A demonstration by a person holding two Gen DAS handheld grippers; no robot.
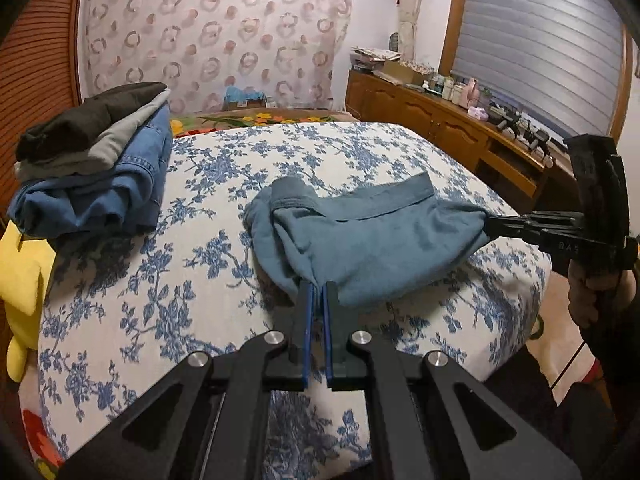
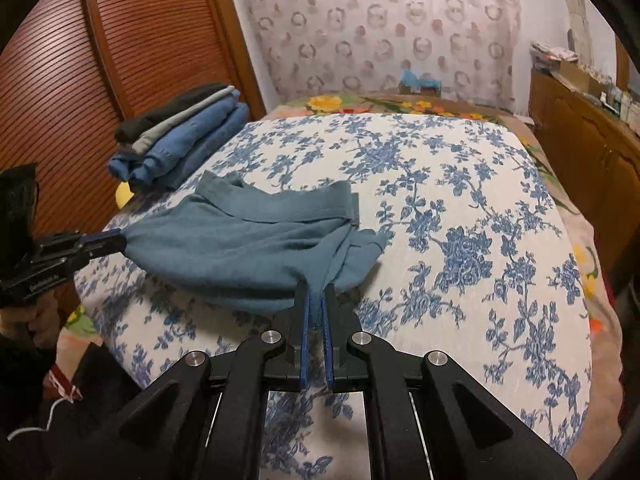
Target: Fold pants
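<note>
Left gripper [image 1: 318,286] is pinching a bunched corner of the teal pants [image 1: 360,232], blue pads nearly together with fabric between them. Right gripper [image 2: 316,288] is doing the same on the opposite near corner, jaws narrow and clamped on cloth. In the left wrist view the right gripper [image 1: 490,224] is showing side-on at the pants' right edge, tips buried in fabric, with the person's hand [image 1: 592,284] wrapping its handle. In the right wrist view the left gripper [image 2: 108,240] is coming in from the pants' left edge, gripping there too. The pants are hanging stretched between the two grippers, near edge lifted, far part with the waistband [image 1: 384,196] sagging onto the bedspread [image 1: 160,280], a white sheet with blue floral print. Beyond the pants to the far left, a stack of folded clothes [image 1: 96,164] is sitting on the bedspread: black on top, grey under it, blue denim at the bottom. Just left of and below that stack, a yellow plush [image 1: 20,276] is poking out at the bed edge. Right of the pants, off the bed, a wooden sideboard [image 1: 440,120] is running along the wall, cluttered on top. Behind the pants, a patterned curtain [image 1: 216,32] is covering the far wall.
</note>
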